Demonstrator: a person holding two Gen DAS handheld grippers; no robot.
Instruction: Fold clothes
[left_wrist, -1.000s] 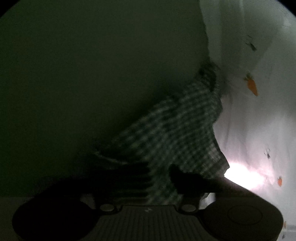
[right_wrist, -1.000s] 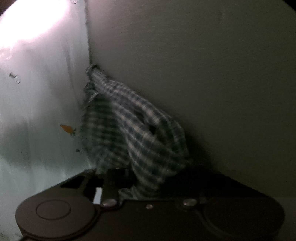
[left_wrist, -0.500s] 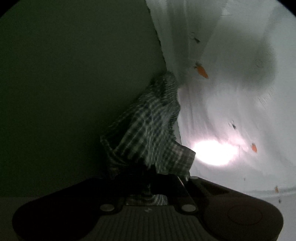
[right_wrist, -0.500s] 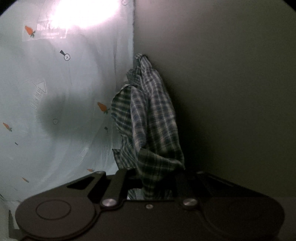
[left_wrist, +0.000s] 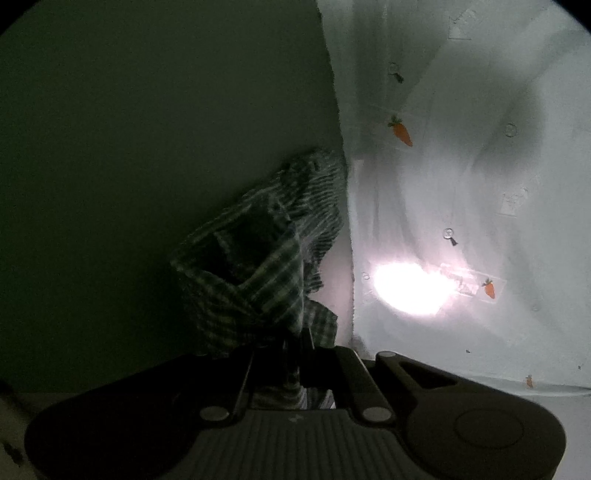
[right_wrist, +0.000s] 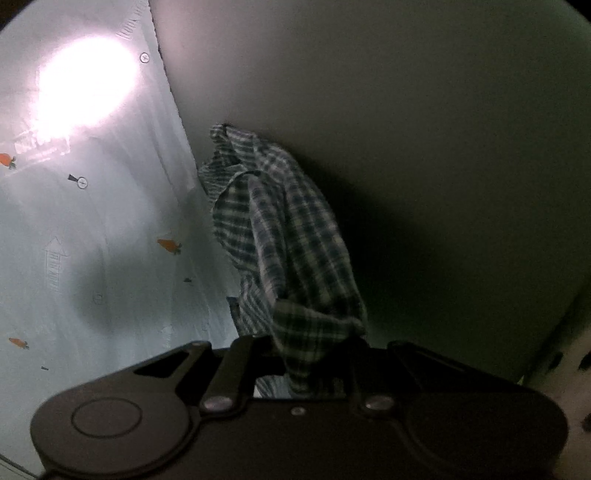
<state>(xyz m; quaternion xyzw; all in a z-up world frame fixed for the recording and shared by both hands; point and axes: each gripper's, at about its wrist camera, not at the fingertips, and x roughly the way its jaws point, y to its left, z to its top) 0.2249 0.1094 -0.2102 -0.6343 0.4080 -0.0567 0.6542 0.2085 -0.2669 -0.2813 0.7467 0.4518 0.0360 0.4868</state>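
Note:
A green and white checked garment (left_wrist: 266, 254) hangs bunched in the air in front of both cameras. My left gripper (left_wrist: 293, 343) is shut on its lower edge, the cloth pinched between the dark fingers. In the right wrist view the same checked garment (right_wrist: 288, 243) drapes down into my right gripper (right_wrist: 314, 354), which is shut on a fold of it. The far end of the cloth rises to a point near the edge of the white sheet.
A white cloth-covered surface with small orange carrot prints (left_wrist: 461, 184) fills the right of the left view and the left of the right view (right_wrist: 92, 240), with a bright glare spot (left_wrist: 410, 291). A plain dark wall (right_wrist: 406, 110) fills the remainder.
Both grippers have kept hold of the garment while the views swung; the cloth has gone from spread and blurred to hanging bunched and narrower between them.

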